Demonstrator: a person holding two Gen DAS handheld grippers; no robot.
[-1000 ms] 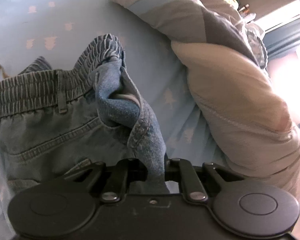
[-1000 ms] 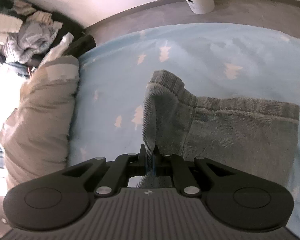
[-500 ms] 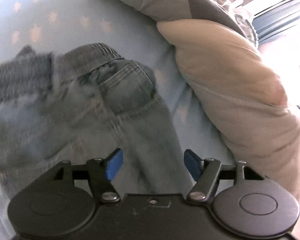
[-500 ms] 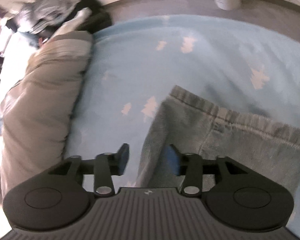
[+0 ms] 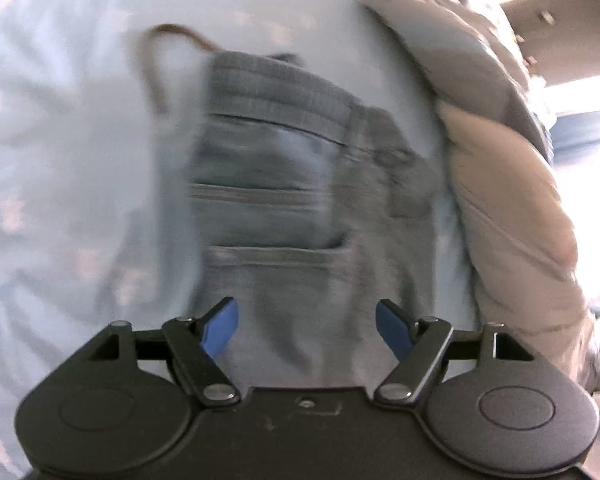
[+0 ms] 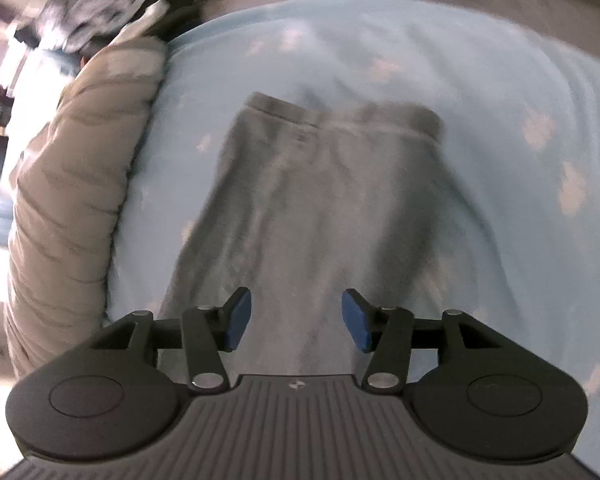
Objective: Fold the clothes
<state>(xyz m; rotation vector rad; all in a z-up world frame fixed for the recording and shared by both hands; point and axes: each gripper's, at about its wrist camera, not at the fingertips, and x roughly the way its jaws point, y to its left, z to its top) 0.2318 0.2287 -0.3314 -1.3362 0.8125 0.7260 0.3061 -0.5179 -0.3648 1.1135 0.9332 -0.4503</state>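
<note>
Your left hand-held gripper has its blue pads spread and still widening, with nothing pinched between them. Your right hand-held gripper is likewise released, jaws opening, empty. Beyond both sets of fingers, the faded grey-blue denim jeans lie folded lengthwise on the pale blue bed sheet with white tree prints, elastic waistband farthest from you. A thin brown drawstring loops out from the waistband. A bulky beige quilted duvet lies just beside the jeans, along the bed's edge.
</note>
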